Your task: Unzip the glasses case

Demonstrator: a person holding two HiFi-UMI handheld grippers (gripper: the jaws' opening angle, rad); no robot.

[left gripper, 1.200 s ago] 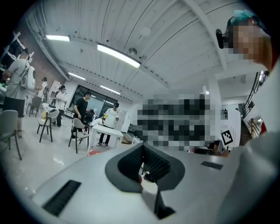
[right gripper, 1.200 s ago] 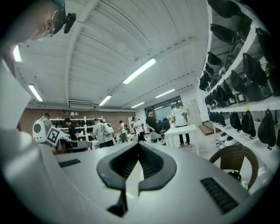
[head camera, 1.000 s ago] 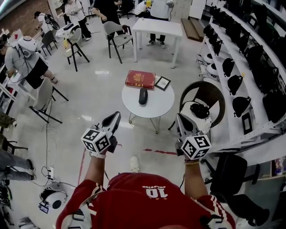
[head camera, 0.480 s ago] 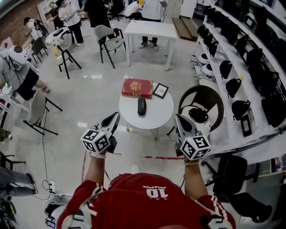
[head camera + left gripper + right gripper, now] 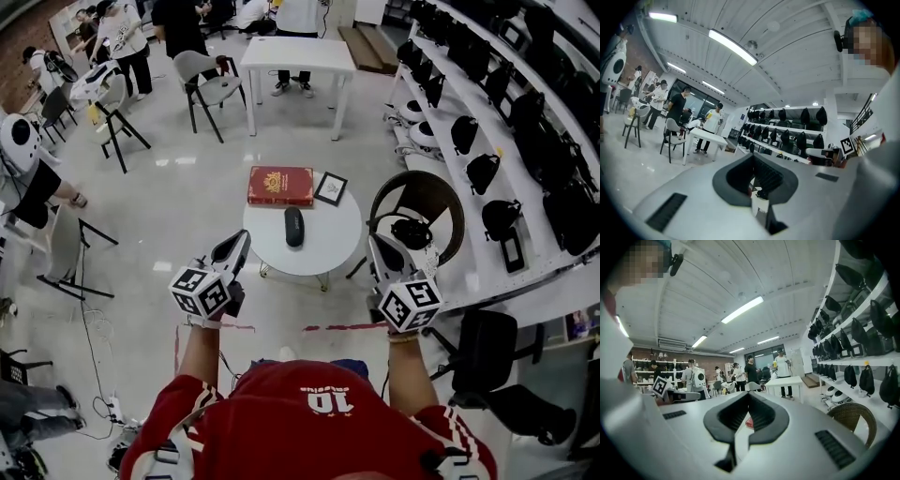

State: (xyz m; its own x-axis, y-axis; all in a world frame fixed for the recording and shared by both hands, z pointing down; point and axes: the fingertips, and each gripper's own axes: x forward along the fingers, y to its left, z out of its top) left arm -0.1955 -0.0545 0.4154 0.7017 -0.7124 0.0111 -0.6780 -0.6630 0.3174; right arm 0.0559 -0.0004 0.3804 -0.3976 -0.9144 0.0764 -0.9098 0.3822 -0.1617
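black oval glasses case (image 5: 294,226) lies at the middle of the small round white counter (image 5: 328,246), apart from the red hardcover book (image 5: 280,186) on the far left edge and the small black-framed picture (image 5: 330,188) on the far edge just beside it. left gripper (image 5: 241,240) hangs level off the counter's near left edge, fingers (image 5: 769,174) pressed together, nothing between them. right gripper (image 5: 376,244) off the near right edge, fingers (image 5: 762,416) also together and empty, neither touching the case.

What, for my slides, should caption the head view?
Left gripper and right gripper, both shut, short of a round table bearing glasses case, red book and frame.
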